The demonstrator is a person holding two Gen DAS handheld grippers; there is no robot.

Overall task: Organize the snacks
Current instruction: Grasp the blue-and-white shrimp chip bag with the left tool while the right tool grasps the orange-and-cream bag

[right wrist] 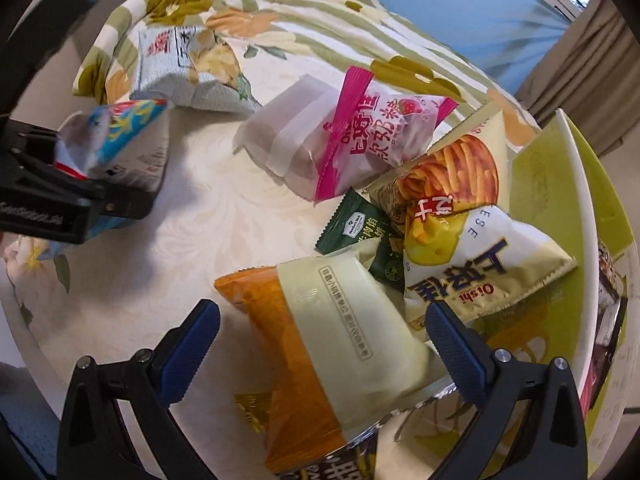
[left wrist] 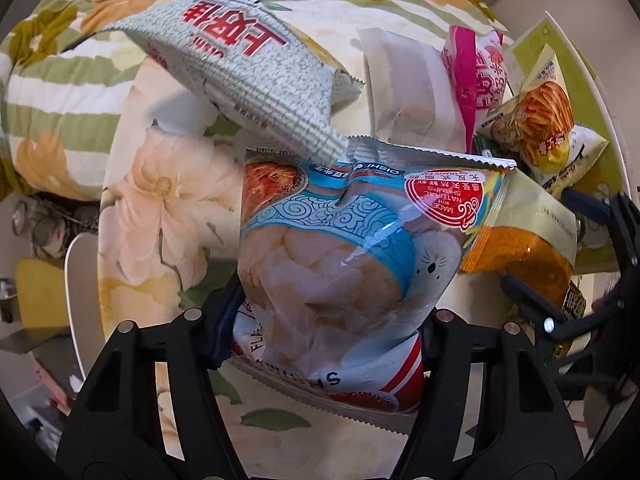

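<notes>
Both wrist views close above snacks [right wrist: 344, 344]

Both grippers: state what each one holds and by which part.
The left gripper grips the shrimp chips bag across its lower end. The right gripper is open, straddling the orange-and-cream snack bag; it holds nothing.

My left gripper [left wrist: 326, 334] is clamping the blue shrimp-chip bag [left wrist: 340, 256]; the orange-and-cream packet [right wrist: 320, 344] is lying just right of it, other snacks [right wrist: 384, 136] lying heaped beyond.

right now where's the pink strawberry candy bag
In the right wrist view it lies upper centre on the tablecloth, the pink strawberry candy bag resting on a white wrapped packet, beside the cheese stick bag.
</notes>
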